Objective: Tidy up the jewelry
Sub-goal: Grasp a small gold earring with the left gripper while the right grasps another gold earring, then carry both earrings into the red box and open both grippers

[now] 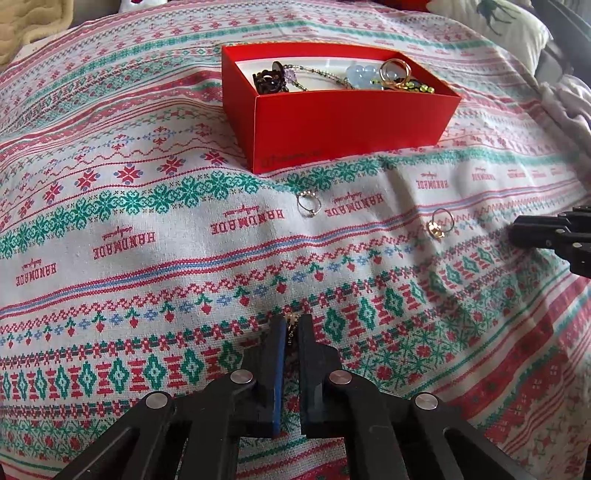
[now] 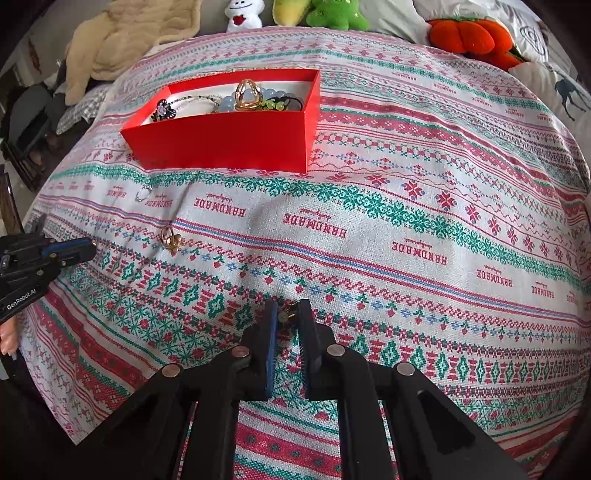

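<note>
A red box (image 1: 347,129) (image 2: 229,144) sits on the patterned cloth (image 1: 147,258) and holds a beaded chain, pale blue beads, gold rings and a dark flower piece. On the cloth in front of it lie a silver ring (image 1: 307,206) (image 2: 143,194) and a gold ring (image 1: 439,224) (image 2: 170,238). My left gripper (image 1: 291,323) (image 2: 92,251) is low over the cloth, shut on a small gold jewelry piece (image 1: 290,320). My right gripper (image 2: 288,308) (image 1: 515,230) is shut on another small gold piece (image 2: 285,316).
Plush toys (image 2: 332,14), an orange pumpkin cushion (image 2: 469,37) and a beige blanket (image 2: 122,40) line the far edge. A deer-print pillow (image 2: 561,88) lies at the far right. A hand (image 2: 7,339) shows at the left edge.
</note>
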A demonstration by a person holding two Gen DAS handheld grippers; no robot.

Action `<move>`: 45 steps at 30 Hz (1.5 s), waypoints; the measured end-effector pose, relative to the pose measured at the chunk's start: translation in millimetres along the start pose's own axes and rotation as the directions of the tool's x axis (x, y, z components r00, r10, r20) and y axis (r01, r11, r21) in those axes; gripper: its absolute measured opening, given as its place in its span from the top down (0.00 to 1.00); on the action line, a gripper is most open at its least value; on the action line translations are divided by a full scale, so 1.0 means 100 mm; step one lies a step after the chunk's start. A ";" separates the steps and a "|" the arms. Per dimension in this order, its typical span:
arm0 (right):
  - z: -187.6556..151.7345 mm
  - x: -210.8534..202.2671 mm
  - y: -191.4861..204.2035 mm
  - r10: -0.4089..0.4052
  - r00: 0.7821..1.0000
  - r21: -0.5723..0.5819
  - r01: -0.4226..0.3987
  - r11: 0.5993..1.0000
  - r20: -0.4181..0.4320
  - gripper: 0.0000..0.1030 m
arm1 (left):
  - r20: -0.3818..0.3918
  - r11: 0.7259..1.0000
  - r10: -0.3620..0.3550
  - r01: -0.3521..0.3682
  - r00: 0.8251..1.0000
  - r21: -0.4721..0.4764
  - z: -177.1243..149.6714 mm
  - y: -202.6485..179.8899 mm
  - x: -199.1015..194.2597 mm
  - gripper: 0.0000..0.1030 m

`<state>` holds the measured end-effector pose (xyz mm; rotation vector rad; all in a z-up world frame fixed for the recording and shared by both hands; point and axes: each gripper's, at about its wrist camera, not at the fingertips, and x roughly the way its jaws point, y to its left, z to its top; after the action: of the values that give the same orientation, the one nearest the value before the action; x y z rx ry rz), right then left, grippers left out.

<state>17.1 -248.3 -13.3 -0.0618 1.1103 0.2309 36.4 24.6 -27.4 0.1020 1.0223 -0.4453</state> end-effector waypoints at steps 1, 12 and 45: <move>0.01 -0.01 0.00 0.000 1.000 0.000 0.000 1.000 0.001 0.89 | 0.001 1.000 -0.003 0.003 1.000 -0.003 0.01 0.00 0.00 1.00; 0.12 -0.17 0.03 0.018 0.999 0.010 -0.018 1.000 0.041 0.90 | 0.037 1.000 -0.015 0.016 0.999 -0.025 0.09 0.02 -0.12 1.00; 0.58 -0.50 0.18 0.083 0.986 0.037 -0.089 0.995 0.144 0.90 | 0.134 0.995 -0.052 0.063 0.990 -0.081 0.69 -0.13 -0.38 1.00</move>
<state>42.9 -229.1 58.7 0.0413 0.9765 0.2841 69.6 5.3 41.8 -0.0333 0.9142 -0.4540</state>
